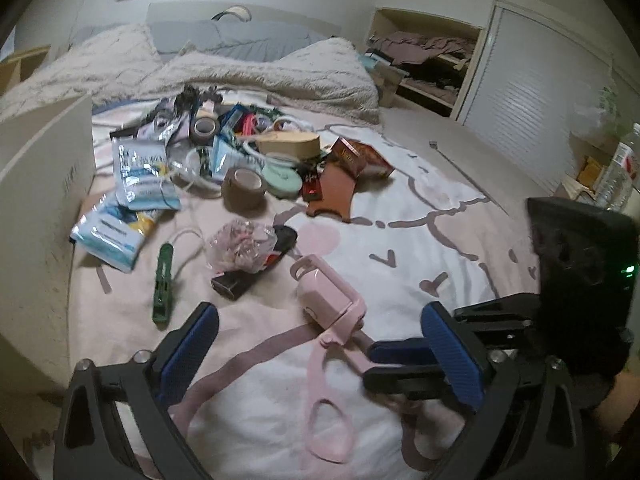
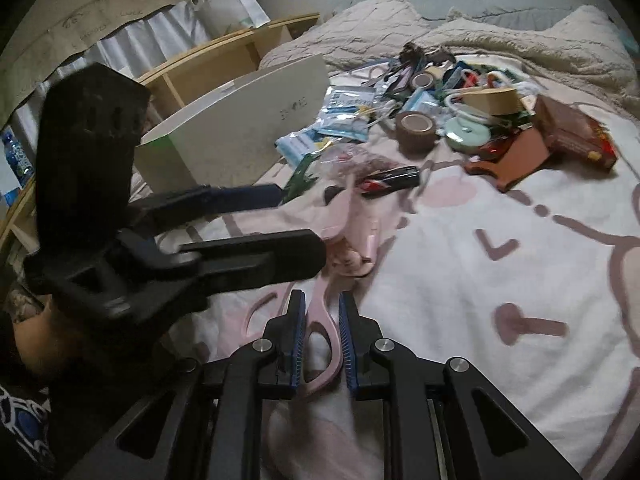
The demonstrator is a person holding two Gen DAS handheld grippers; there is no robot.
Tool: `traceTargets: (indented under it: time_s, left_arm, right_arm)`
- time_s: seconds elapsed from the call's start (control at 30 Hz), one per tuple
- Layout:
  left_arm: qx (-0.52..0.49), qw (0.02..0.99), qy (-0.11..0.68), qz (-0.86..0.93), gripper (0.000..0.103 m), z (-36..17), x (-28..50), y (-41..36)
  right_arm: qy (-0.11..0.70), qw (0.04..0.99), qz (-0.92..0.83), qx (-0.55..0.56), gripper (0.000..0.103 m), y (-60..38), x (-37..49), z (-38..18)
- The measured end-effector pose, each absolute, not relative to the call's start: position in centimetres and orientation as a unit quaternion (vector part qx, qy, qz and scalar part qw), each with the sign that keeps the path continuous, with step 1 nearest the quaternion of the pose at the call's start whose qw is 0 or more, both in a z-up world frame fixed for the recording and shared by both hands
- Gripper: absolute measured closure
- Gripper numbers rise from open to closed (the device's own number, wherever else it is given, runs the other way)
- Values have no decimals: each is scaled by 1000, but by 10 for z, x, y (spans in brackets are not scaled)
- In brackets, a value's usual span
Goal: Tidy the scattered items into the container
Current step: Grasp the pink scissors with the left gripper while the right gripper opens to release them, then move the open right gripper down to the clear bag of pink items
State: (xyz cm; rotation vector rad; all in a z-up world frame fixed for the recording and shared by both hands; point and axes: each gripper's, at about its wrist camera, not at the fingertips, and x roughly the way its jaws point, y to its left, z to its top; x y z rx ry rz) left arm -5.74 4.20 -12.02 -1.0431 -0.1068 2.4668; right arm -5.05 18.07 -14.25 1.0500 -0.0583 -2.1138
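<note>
1. Your right gripper (image 2: 320, 338) was clenched on a handle loop of the pink scissors (image 1: 326, 376), which lay on the bedspread (image 1: 420, 240).
2. Your left gripper (image 1: 320, 354) stood released, its 2 pads either side of the scissors.
3. Farther off sat the clutter and white container (image 2: 248, 120).

Pinks, browns and blues across a pale printed bedspread.

Pale pink scissors (image 1: 326, 372), gripped between blue ribbed pads (image 2: 297, 340) on black jaws. White bedspread (image 1: 420, 248) patterned with soft pink patches and mauve-brown outlines, dashes and small ticks. Brown tape roll (image 1: 245, 187), mint-green round tin (image 1: 282, 178), dark green clip (image 1: 163, 284), red-brown carton (image 1: 360, 156), blue-and-white packets (image 1: 138, 176), off-white box wall (image 1: 44, 184), beige fuzzy blanket (image 1: 256, 76).
</note>
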Motion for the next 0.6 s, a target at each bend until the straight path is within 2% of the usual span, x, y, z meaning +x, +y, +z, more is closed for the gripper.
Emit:
traceTargets:
  time_s: [0.27, 0.37, 0.6]
  left_arm:
    - [-388, 242, -13, 889, 26, -134, -56, 60]
    - [-388, 237, 10, 891, 36, -139, -54, 67]
    - [-388, 215, 27, 896, 59, -142, -53, 62]
  right_arm:
    - [15, 335, -849, 408, 85, 205, -57, -139]
    - [14, 321, -857, 404, 85, 215, -60, -137]
    - [-41, 289, -863, 412, 85, 234, -73, -144]
